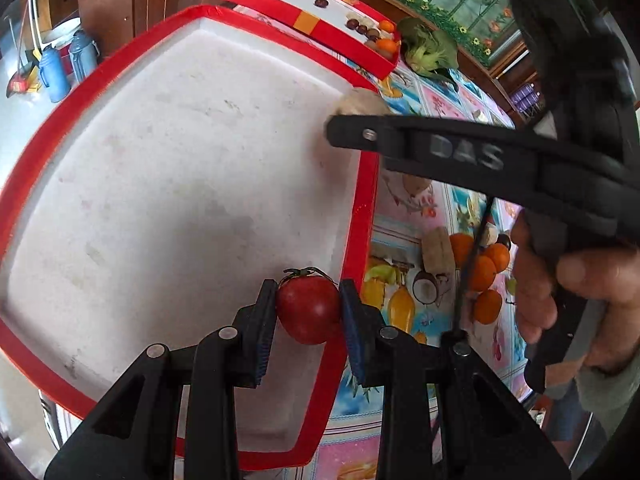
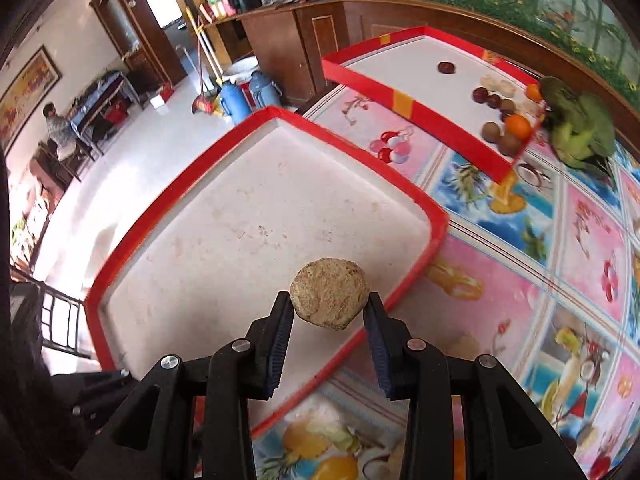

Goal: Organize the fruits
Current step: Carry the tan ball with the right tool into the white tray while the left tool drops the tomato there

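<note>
A: Tomato (image 1: 309, 309) sits clenched between the left gripper (image 1: 308, 320) pads, above the near tray's (image 1: 362, 216) right rim.

B: And the right gripper (image 2: 329, 322)?

A: It grips a brown fruit (image 2: 329, 294) over that tray's near-right corner. The far tray (image 2: 404, 106) with small fruits lies ahead, to its right.
</note>
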Tool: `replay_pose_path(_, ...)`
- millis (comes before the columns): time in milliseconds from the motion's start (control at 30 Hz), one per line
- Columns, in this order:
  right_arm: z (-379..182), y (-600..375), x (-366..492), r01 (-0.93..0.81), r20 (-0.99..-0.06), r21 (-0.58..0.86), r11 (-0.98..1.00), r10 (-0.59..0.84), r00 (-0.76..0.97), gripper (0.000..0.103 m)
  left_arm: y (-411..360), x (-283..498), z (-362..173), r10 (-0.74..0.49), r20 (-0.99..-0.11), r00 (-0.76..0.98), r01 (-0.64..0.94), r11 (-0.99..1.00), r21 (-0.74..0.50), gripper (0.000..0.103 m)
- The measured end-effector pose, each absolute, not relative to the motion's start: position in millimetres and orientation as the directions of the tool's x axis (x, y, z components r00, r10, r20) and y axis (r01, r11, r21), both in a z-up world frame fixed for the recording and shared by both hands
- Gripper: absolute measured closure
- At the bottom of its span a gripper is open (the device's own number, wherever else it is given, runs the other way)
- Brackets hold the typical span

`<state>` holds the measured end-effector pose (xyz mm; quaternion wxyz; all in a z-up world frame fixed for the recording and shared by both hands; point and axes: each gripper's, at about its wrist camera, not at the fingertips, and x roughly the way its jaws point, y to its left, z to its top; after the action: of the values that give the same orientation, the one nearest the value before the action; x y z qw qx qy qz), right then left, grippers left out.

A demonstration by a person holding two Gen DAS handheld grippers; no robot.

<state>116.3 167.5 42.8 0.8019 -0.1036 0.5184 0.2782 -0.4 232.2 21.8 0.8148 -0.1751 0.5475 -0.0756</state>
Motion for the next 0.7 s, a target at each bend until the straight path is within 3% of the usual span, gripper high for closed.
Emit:
replay_pose_path(533,7,193,107,-0.650,-0.917,-0.015,0.760,0.248,0.311,0.065,235,-1,18,-0.325,-0.855,0.405,-0.082,0.918,-0.388,0.074)
replay_pose_path(700,16,191,104,-0.647,-0.910,0.019,0.762,0.280,0.304,0.044,234,-4,21,-0.306,-0.861,0.407,-0.088,0.925,-0.370,0.068)
